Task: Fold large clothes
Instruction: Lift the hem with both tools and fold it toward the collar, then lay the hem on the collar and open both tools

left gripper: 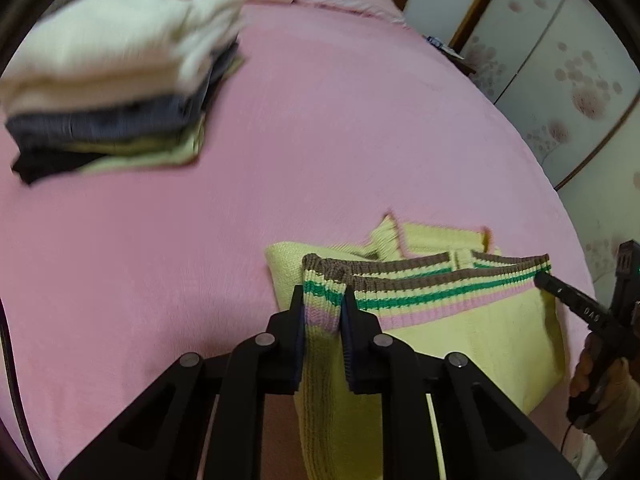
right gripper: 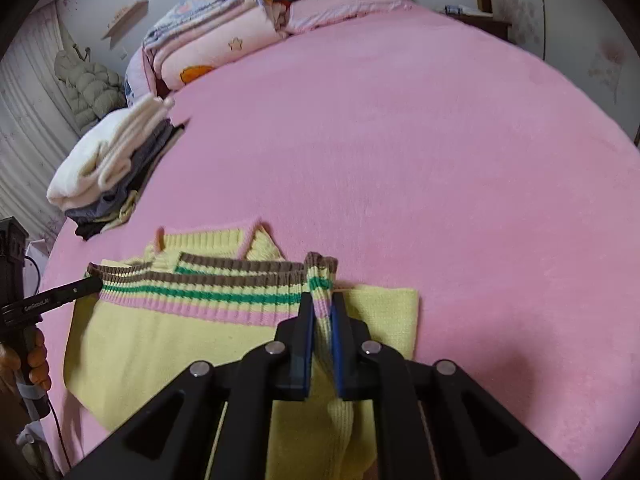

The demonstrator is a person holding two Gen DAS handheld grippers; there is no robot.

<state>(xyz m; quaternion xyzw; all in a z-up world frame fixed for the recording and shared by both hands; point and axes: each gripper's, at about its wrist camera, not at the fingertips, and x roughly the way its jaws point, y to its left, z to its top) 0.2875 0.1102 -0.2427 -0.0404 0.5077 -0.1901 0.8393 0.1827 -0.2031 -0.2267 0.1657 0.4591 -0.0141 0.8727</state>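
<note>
A yellow knit sweater (left gripper: 472,340) with a hem band striped brown, green and pink lies partly folded on the pink bed; it also shows in the right wrist view (right gripper: 168,344). My left gripper (left gripper: 323,300) is shut on the left corner of the striped hem. My right gripper (right gripper: 321,304) is shut on the right corner of the same hem. Each gripper appears in the other's view, the right one (left gripper: 538,278) and the left one (right gripper: 98,283), at the hem's far ends. The hem band is stretched between them, lifted over the lower layer.
A stack of folded clothes (left gripper: 116,80), cream on top and grey and dark below, sits at the bed's left; it also shows in the right wrist view (right gripper: 108,172). Folded quilts and pillows (right gripper: 216,36) lie at the wooden headboard. The pink bedspread (right gripper: 440,160) stretches beyond.
</note>
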